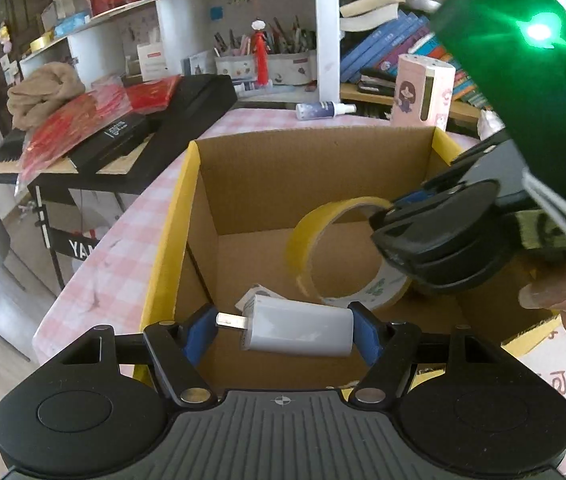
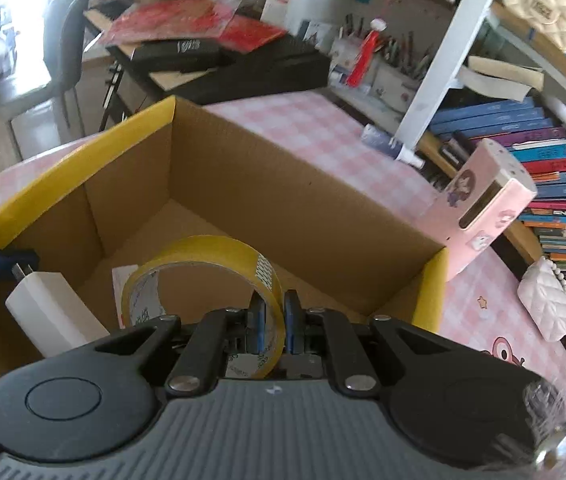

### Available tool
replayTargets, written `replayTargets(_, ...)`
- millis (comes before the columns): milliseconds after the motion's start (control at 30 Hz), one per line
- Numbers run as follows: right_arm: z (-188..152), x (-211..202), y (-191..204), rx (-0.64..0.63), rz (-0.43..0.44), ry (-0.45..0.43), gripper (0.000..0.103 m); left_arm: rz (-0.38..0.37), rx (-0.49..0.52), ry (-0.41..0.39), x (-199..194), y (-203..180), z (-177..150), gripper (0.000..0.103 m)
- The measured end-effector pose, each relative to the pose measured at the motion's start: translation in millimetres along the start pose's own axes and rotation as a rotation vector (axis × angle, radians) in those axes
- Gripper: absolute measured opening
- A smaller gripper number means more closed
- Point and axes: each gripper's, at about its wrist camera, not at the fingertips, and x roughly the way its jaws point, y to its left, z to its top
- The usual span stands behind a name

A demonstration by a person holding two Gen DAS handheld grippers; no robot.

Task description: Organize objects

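Note:
My left gripper (image 1: pixel 283 330) is shut on a white USB charger (image 1: pixel 299 330) and holds it sideways, prongs to the left, over the open cardboard box (image 1: pixel 243 184). The charger also shows in the right wrist view (image 2: pixel 49 312). My right gripper (image 2: pixel 273 320) is shut on the rim of a yellow tape roll (image 2: pixel 203 256) and holds it upright inside the box (image 2: pixel 283 184). In the left wrist view the tape roll (image 1: pixel 303 248) hangs from the right gripper (image 1: pixel 387 212) at the box's right side. A white card (image 1: pixel 253 296) lies on the box floor.
The box stands on a pink checked tablecloth (image 1: pixel 131 240). A pink carton (image 2: pixel 483 208), a spray bottle (image 2: pixel 391 146) and a white pearl purse (image 2: pixel 549 300) are on the table. Bookshelves (image 2: pixel 543 152) stand behind. A black keyboard (image 1: pixel 171 120) with red packets is at left.

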Motion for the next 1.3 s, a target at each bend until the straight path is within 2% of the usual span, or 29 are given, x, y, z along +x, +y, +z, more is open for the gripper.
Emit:
replayTargets(233, -8, 11, 9, -0.027, 0.020, 0.059, 0.009, -0.003, -0.003, -0.001, -2, -2, -1, 0.071)
replayTargets(467, -8, 4, 7, -0.003, 0.009, 0.044, 0.010, -0.012, -0.026, -0.019, -9, 1, -3, 0.072)
replayTargets(533, -8, -2, 4, 0.014, 0.001, 0.029, 0.013, -0.018, -0.023, -0.040, -15, 2, -3, 0.073)
replayTargets(667, -9, -16, 1, 0.050, -0.018, -0.001, 0.029, -0.009, -0.010, -0.119, -32, 2, -2, 0.078)
replayTargets(867, -16, -53, -4, 0.162, -0.049, -0.108, 0.034, 0.000, -0.025, -0.201, -56, 8, -7, 0.080)
replayTargets(1133, -40, -104, 4, 0.294, -0.122, -0.217, 0.036, 0.031, -0.088, -0.262, -83, 29, -18, 0.083)
replayTargets(1300, -62, -134, 23, 0.343, -0.168, -0.281, 0.051, 0.031, -0.117, -0.270, -96, 40, -30, 0.084)
